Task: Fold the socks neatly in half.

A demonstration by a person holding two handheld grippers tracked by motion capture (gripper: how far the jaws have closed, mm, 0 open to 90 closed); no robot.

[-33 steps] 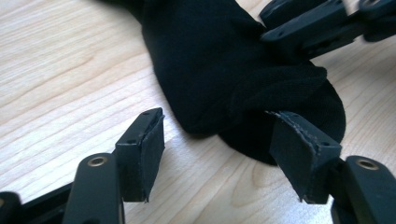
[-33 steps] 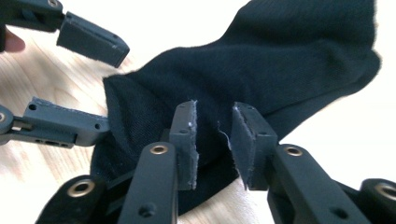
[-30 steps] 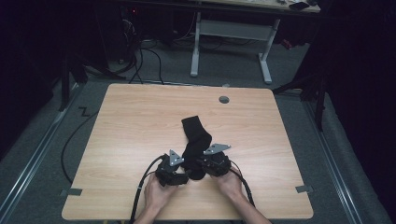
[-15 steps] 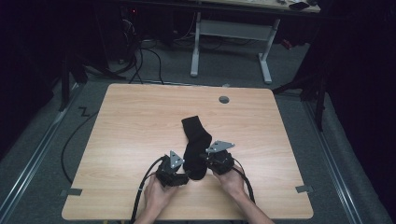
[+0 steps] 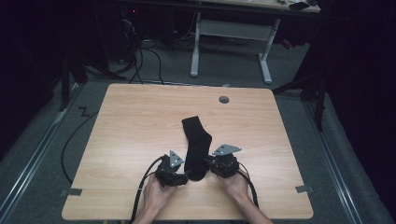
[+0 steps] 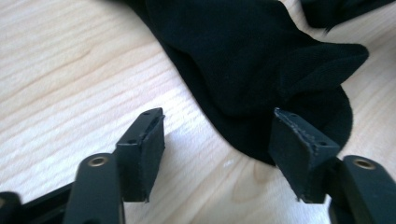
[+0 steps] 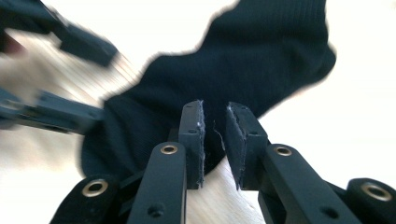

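A black sock (image 5: 195, 148) is lying lengthwise on the wooden desk (image 5: 130, 135), one end pointing towards the far edge and its rounded near end resting between the two hand-held grippers, which are flanking it so that each can work on one side of the fabric. The left hand-held gripper (image 5: 184, 175) is sitting at the sock's left edge with its jaws spread wide; in the left gripper view (image 6: 229, 144) one pad (image 6: 144, 149) is lying over bare wood and the other pad (image 6: 299, 149) is standing in front of the sock's lower border, the near edge of the cloth lying between them but unpressed, a stance that suits taking hold of that end. The right hand-held gripper (image 5: 211, 163) is meeting the sock from the opposite side; in the right gripper view (image 7: 215, 142) its jaws are standing close together with a narrow gap, having just been opening, and a thin edge of cloth appears to be lying between them, though whether the pads are pressing on it cannot be told. Both of the person's hands are resting low on the desk, probably to keep the jaws level with the flat fabric.
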